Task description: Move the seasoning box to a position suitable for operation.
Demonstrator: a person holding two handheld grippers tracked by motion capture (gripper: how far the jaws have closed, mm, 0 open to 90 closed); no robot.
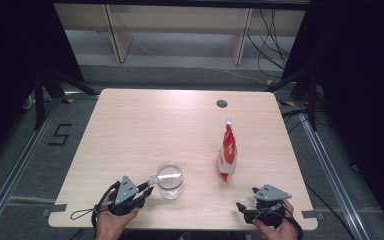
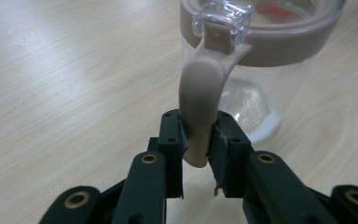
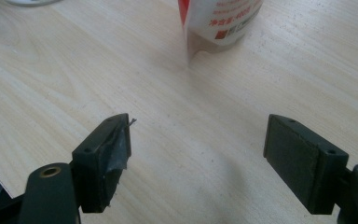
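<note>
Looking down from the high view, we saw the clear pitcher (image 1: 170, 179) standing on the tabletop (image 1: 145, 130) at about 6 o'clock, a little left of centre, with our left tongs (image 1: 149, 187) reaching its handle from 8 o'clock. The red-and-white pouch (image 1: 227, 152) stood upright toward 4 o'clock, well apart from the pitcher. Our right tongs (image 1: 241, 208) rested near the front edge at 5 o'clock, just short of the pouch and touching nothing.

In the left gripper view, the left tongs (image 2: 196, 154) were clenched on the pitcher's beige handle (image 2: 199, 102): both pads pressed its lower end, with the lidded rim (image 2: 279, 44) rising at 1 o'clock.

In the right gripper view, the right tongs (image 3: 196, 158) stood released and wide, bare wood between the jaws, with the pouch (image 3: 219, 21) at 12 o'clock beyond them.

We judged the work barely begun: the handle was gripped, but the pitcher sat flat on the wood, and the pouch stood untouched. Taking up the pouch and whatever followed with the pitcher was left to do.
</note>
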